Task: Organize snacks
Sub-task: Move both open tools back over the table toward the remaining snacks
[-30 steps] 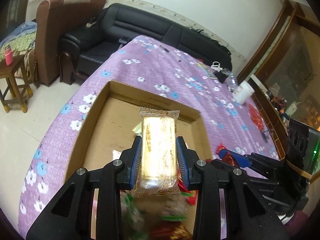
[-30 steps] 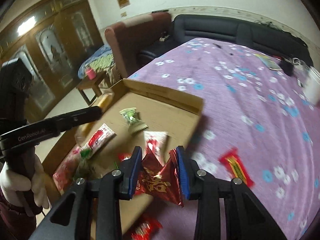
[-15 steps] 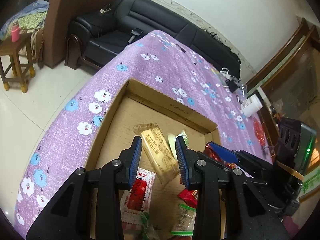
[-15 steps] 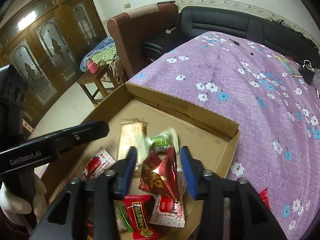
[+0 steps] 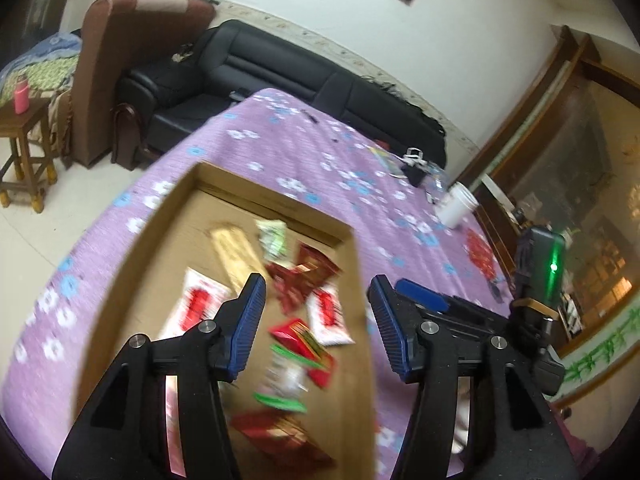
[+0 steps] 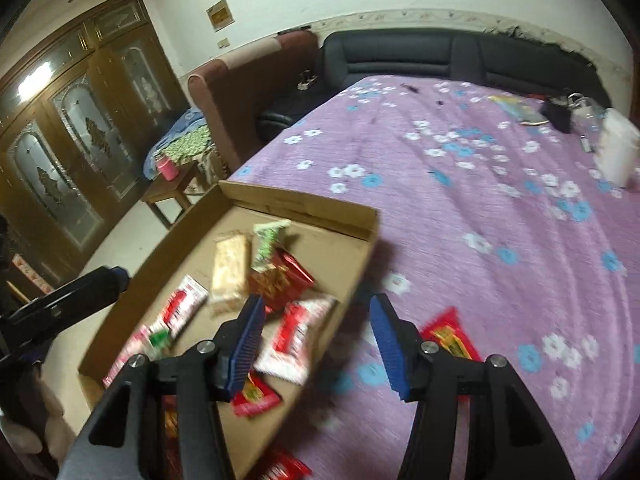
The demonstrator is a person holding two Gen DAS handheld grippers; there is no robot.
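both my grippers, left (image 5: 316, 320) and right (image 6: 316, 344), gape empty above the cardboard box (image 6: 304, 204); inside it lie packets, beside it a red packet (image 6: 450, 336) awaits

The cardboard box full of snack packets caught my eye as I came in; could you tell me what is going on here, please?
A person with tongs in each hand is sorting snacks into the cardboard box on the purple flowered cloth. Both the left tongs and the right tongs are open and empty. The gold bar and the dark red packet lie in the box among other packets. A red packet lies on the cloth outside the box, near the right tongs.
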